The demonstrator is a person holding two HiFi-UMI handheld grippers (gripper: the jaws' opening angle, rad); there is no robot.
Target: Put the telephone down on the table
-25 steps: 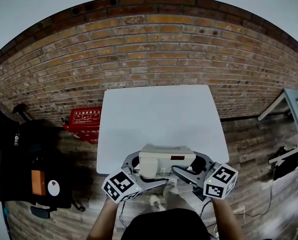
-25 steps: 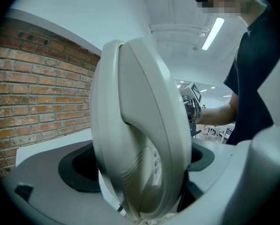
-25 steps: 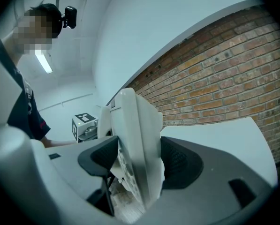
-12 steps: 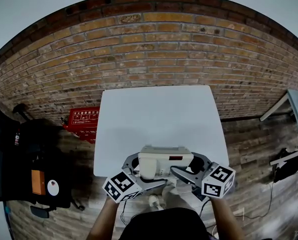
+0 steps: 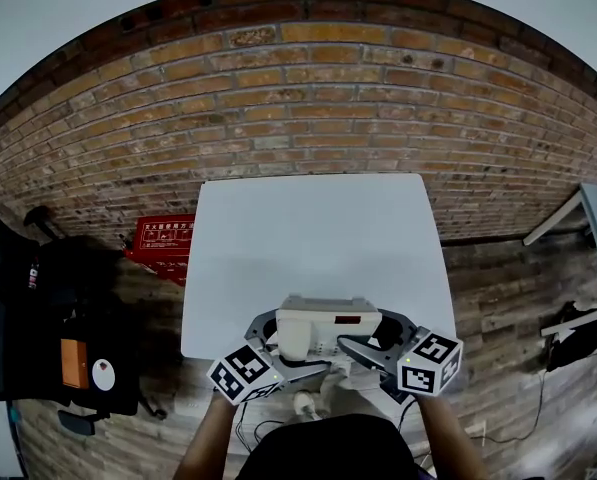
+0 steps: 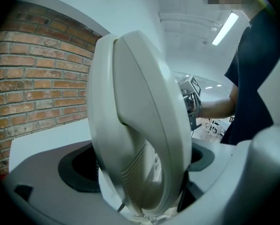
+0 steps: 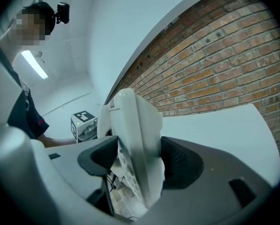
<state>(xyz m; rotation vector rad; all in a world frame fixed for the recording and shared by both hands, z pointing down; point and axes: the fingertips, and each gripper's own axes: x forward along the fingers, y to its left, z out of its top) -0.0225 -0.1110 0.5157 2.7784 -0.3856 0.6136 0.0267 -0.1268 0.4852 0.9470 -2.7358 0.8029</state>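
Task's thing: the cream-white plastic desk telephone, handset on its cradle, is carried between both grippers at the 6 o'clock edge of the white rectangular table. Whether its base touches the top yet cannot be told.
Left gripper: clenched on the handset end of the telephone. The left gripper view shows its dark pads pressed against either face.
Right gripper: clamped on the opposite end, at 3 o'clock of the telephone, with the body wedged between its two black pads.
Step in hand: by my reading, the carry out over the table, with the lowering yet to come.
Where to aim: toward 12 o'clock, onto the bare middle of the top, well in from the near edge.
How to lower: both grippers should descend together and level, so the base lands flat and the handset stays seated.
Grip: neither side should loosen until the table bears the weight, and then both should let go together, each sliding outward.
Cord: a thin dark cord hangs beneath the body. It probably wants slack so it does not snag the near edge or drag the telephone back.
Surroundings: a red plastic crate stands on the floor at 9 o'clock of the table, below the red-brick wall.
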